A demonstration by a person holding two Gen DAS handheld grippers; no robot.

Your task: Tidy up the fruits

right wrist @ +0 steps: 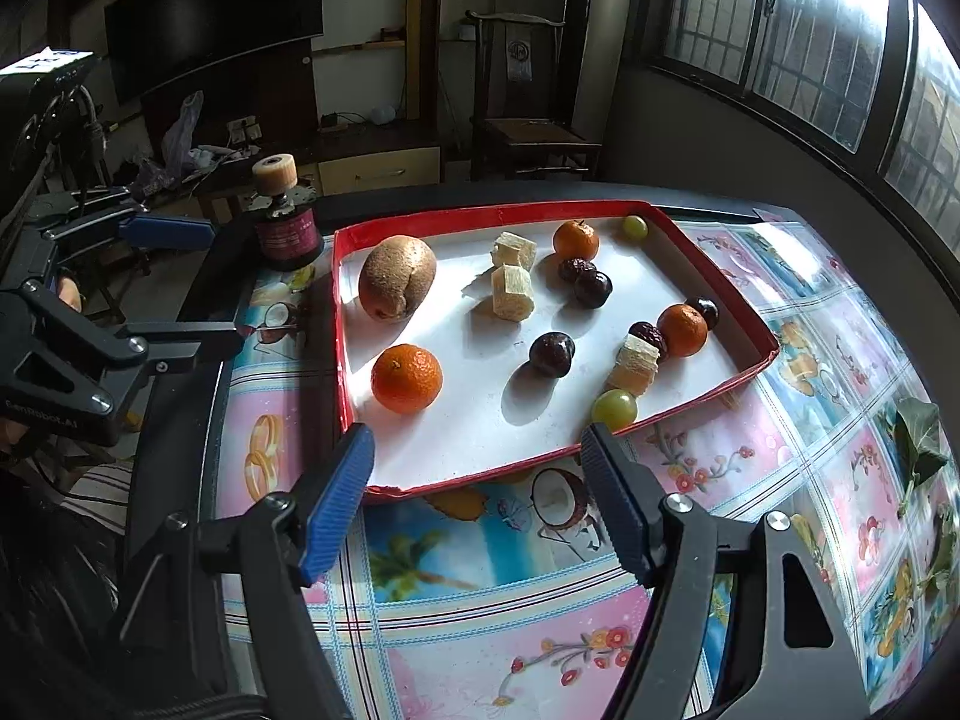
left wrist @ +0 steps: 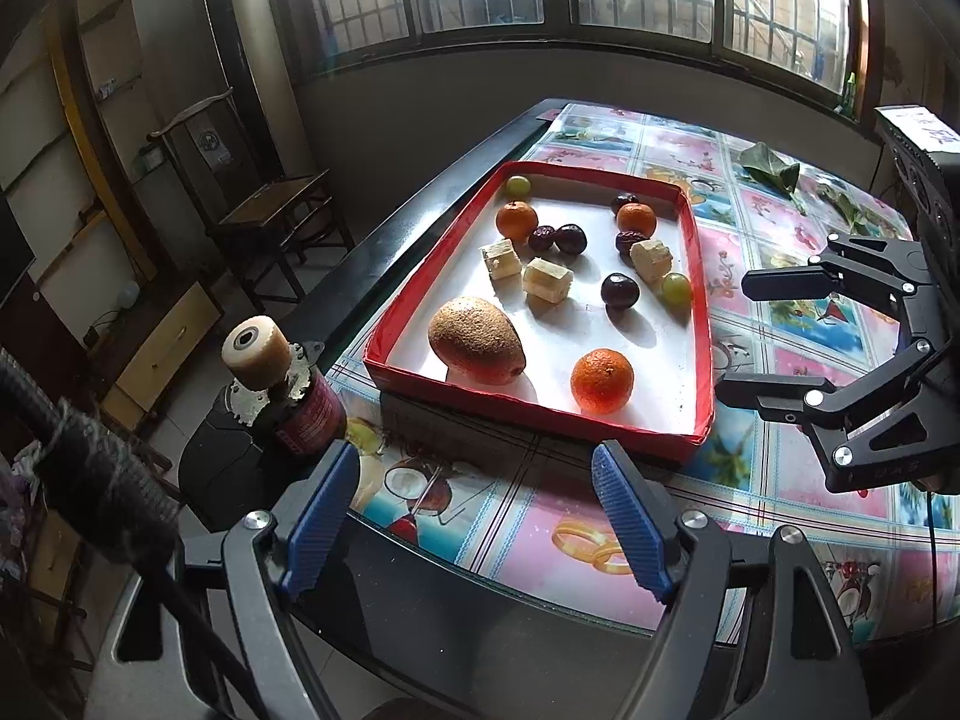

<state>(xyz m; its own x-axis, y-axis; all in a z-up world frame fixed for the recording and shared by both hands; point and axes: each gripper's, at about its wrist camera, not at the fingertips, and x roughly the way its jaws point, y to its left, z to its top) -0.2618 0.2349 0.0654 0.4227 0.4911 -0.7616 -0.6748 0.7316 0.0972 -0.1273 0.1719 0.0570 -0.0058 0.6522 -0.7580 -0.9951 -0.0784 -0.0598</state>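
A red tray point(left wrist: 510, 411) point(right wrist: 344, 360) with a white floor holds loose fruit. A brown kiwi point(left wrist: 477, 341) point(right wrist: 397, 278) and an orange point(left wrist: 602, 381) point(right wrist: 407, 378) lie at its near end. Further in are two more oranges point(left wrist: 516, 220), dark plums point(left wrist: 620, 290), red dates point(left wrist: 542, 238), green grapes point(left wrist: 676, 289) and pale cubes point(left wrist: 547, 280). My left gripper point(left wrist: 474, 468) point(right wrist: 222, 285) hovers open and empty just short of the tray's near rim. My right gripper point(right wrist: 477, 444) point(left wrist: 738, 339) is open and empty too, over the tablecloth beside the tray's long side.
A dark red bottle point(left wrist: 300, 402) point(right wrist: 288, 234) with a spool on top stands at the table edge, close to the tray's corner. Green leaves point(left wrist: 771, 171) point(right wrist: 918, 438) lie on the patterned tablecloth. A wooden chair point(left wrist: 270, 210) stands beyond the table.
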